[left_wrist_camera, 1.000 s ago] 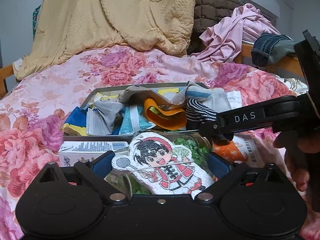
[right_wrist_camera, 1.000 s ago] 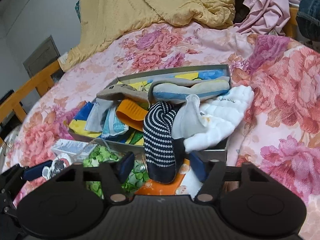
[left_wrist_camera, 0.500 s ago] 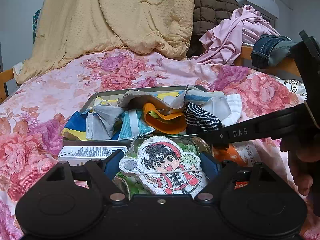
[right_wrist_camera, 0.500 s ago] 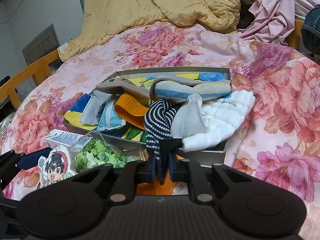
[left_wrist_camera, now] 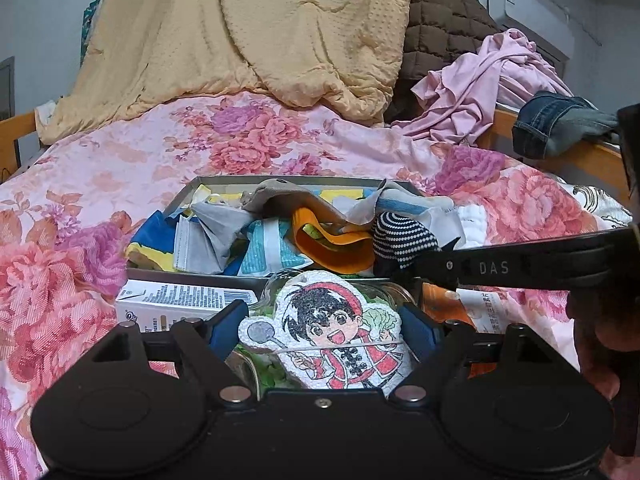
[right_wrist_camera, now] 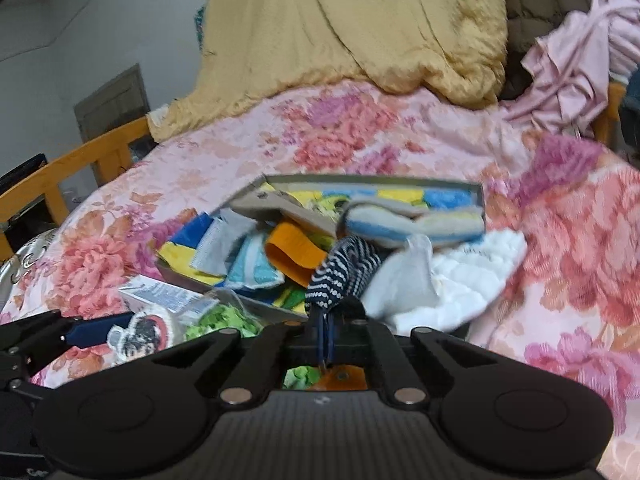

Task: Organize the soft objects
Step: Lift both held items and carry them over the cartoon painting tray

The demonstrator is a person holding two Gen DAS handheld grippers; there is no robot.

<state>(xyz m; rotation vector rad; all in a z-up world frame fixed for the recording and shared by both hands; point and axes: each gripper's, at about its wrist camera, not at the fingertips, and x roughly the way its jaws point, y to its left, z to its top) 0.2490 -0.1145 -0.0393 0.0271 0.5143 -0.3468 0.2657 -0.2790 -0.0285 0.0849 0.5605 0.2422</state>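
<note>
A grey shallow box (left_wrist_camera: 280,178) (right_wrist_camera: 372,179) lies on the flowered bed, heaped with socks, cloths, face masks and an orange band (left_wrist_camera: 332,246). My right gripper (right_wrist_camera: 326,340) is shut on the toe end of a black-and-white striped sock (right_wrist_camera: 340,276) (left_wrist_camera: 400,236) that hangs over the box's near rim. In the left wrist view that gripper (left_wrist_camera: 404,268) reaches in from the right. My left gripper (left_wrist_camera: 320,322) (right_wrist_camera: 80,332) holds a glass jar (left_wrist_camera: 352,292) of green bits by its sides. A cartoon figure tag (left_wrist_camera: 328,332) is banded to the jar's front.
A white carton (left_wrist_camera: 180,300) and an orange packet (left_wrist_camera: 460,308) lie in front of the box. A yellow quilt (left_wrist_camera: 248,32), pink clothes (left_wrist_camera: 488,76) and jeans (left_wrist_camera: 556,124) pile up at the back. Wooden bed rails (right_wrist_camera: 80,160) run along both sides. A hand (left_wrist_camera: 600,344) shows at right.
My right gripper's jaws came together on the striped sock, which was loose between them before. The left jaws narrowed onto the jar. Both hands stayed nearly in place.
</note>
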